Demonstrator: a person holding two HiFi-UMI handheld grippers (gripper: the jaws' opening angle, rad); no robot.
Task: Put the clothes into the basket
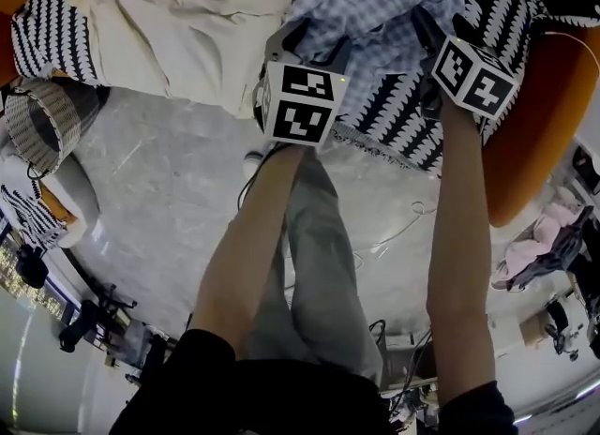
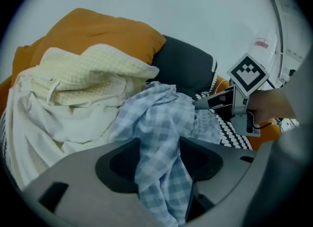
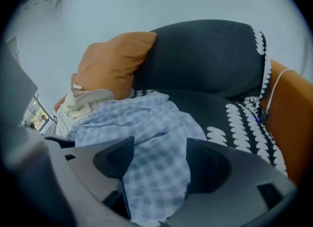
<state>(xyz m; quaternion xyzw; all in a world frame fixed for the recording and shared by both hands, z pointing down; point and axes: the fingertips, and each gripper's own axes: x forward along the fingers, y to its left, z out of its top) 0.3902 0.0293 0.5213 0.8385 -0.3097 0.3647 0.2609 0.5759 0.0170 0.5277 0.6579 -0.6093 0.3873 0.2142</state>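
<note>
A blue checked shirt (image 1: 375,7) lies on the sofa's black-and-white patterned cover (image 1: 394,119). Both grippers reach down into it. My left gripper (image 1: 311,44) stands open, and a fold of the shirt (image 2: 156,128) hangs loosely between its jaws. My right gripper (image 1: 441,28) is open too, with the shirt (image 3: 151,138) draped between its jaws. To the left of the shirt sits a pile of cream clothes (image 1: 187,30). The woven basket (image 1: 42,124) stands on the floor at the far left, away from both grippers.
Orange cushions (image 2: 98,28) and a dark backrest (image 3: 205,55) lie behind the clothes. An orange sofa arm (image 1: 534,124) rises on the right. Pink clothes (image 1: 539,241) lie on the floor at right. Cables run over the grey marble floor (image 1: 169,199).
</note>
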